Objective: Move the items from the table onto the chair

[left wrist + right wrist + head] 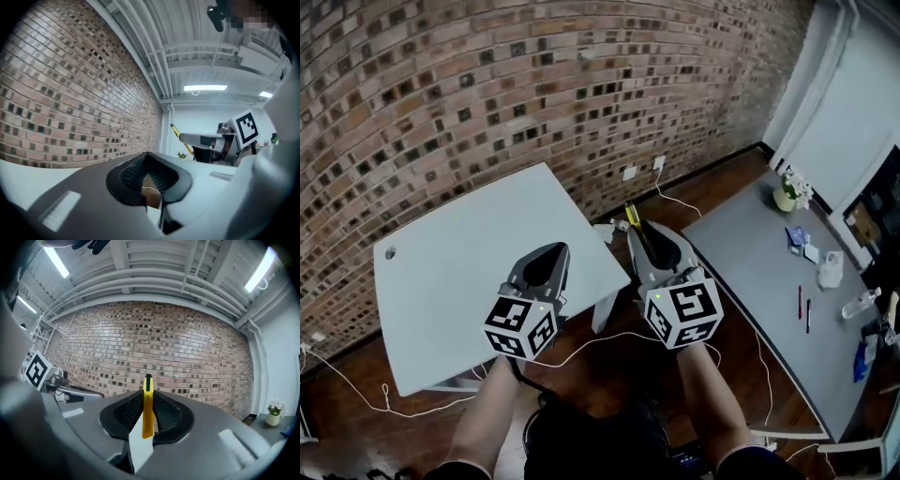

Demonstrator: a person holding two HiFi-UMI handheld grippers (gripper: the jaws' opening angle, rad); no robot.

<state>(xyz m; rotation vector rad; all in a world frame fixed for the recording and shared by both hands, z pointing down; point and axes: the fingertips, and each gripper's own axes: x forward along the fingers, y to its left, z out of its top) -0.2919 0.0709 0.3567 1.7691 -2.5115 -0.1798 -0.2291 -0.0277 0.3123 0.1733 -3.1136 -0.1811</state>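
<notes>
Leftmost, against the brick wall [487,84], a white table [450,272], bare apart from a small hole near its far left corner. Over the white table's right part, the left gripper [555,253], held level, jaws pressed together at the tips with nothing between them, only brown floor showing through the gap behind the pads [133,172]. Just past the white table's right edge, the right gripper [636,230], also level, pinching a slim yellow tool [631,214] with a black tip; clamped upright between the ribbed pads [165,414], black end poking out beyond the jaws. Off the white table, then, and carried in the air over the wooden floor [712,187]. Farther right of the white table, a long grey table [750,281] bearing a small flower pot [786,194], blue packets [797,236] and two pens [803,305].
</notes>
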